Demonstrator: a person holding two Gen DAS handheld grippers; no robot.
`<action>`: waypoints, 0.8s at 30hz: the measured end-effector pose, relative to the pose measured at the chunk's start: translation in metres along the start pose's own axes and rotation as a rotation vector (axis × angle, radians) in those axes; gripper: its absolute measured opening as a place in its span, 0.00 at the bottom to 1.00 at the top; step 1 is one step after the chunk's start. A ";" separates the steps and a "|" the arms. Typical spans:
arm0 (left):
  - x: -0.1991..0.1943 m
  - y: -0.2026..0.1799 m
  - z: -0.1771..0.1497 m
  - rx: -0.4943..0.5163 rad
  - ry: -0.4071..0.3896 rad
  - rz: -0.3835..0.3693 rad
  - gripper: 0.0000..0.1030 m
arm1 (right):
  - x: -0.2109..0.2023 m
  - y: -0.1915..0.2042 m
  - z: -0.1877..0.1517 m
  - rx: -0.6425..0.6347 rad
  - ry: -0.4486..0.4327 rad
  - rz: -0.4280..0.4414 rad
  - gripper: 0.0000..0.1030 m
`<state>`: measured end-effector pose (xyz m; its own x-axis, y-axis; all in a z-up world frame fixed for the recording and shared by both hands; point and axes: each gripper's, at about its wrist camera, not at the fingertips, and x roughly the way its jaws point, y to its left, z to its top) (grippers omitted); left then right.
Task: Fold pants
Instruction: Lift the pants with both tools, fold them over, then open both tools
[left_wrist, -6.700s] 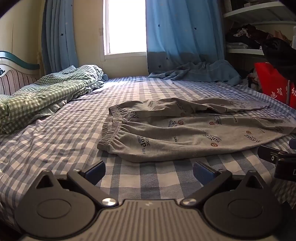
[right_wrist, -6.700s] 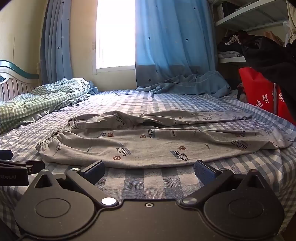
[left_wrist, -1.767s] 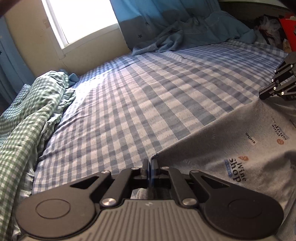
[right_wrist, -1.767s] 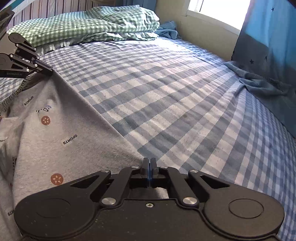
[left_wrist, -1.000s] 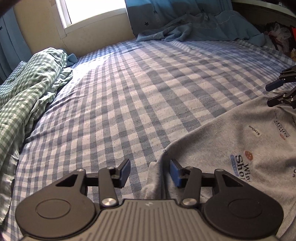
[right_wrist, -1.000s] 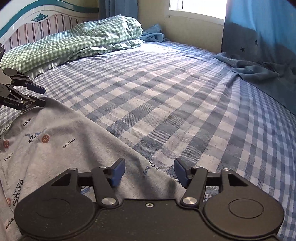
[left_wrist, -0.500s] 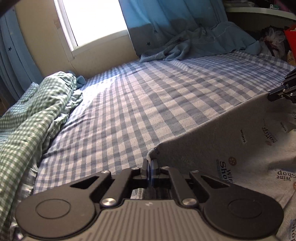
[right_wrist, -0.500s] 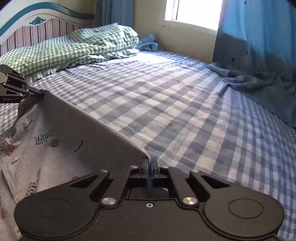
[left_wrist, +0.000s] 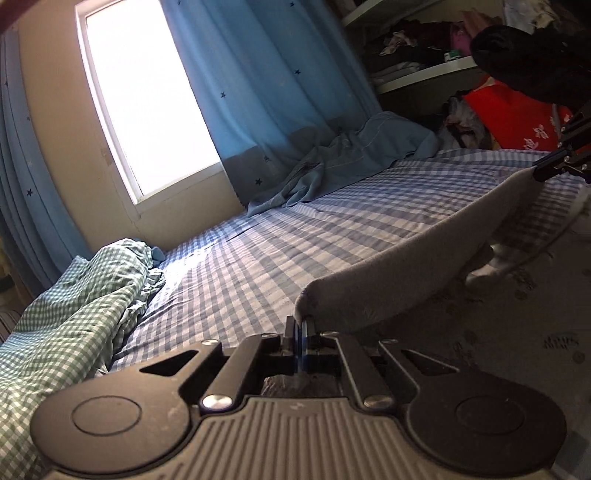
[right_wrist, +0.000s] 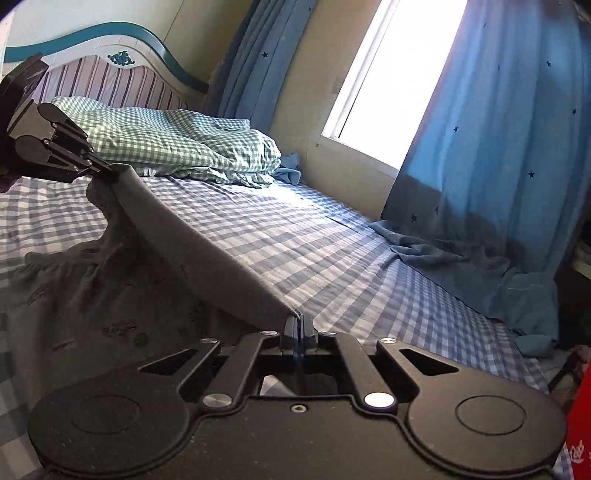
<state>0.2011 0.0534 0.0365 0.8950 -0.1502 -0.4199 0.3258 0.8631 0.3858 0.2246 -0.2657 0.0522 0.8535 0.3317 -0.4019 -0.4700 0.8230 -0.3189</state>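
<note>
Both grippers are pinched tight on the grey pants (left_wrist: 424, 266) — the left gripper (left_wrist: 300, 332) on one end of the raised edge, the right gripper (right_wrist: 298, 326) on the other. That edge stretches taut above the checked bed (left_wrist: 295, 229) — the rest drapes below.

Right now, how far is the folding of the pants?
Early. Done: left gripper and right gripper are each shut on one edge of the pants. In hand: that edge is raised above the bed. Left: laying it over; no finished fold shows.
</note>
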 end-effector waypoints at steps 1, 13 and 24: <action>-0.008 -0.007 -0.010 0.004 -0.009 -0.006 0.01 | -0.012 0.010 -0.006 -0.003 0.004 -0.006 0.00; -0.041 -0.061 -0.081 -0.013 0.004 0.017 0.01 | -0.035 0.087 -0.082 -0.017 0.097 -0.071 0.00; -0.061 -0.061 -0.093 0.068 -0.003 -0.033 0.01 | -0.079 0.105 -0.078 -0.115 0.045 -0.084 0.00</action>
<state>0.0982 0.0546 -0.0375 0.8843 -0.1794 -0.4311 0.3750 0.8230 0.4266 0.0905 -0.2414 -0.0161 0.8811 0.2411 -0.4068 -0.4225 0.7877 -0.4483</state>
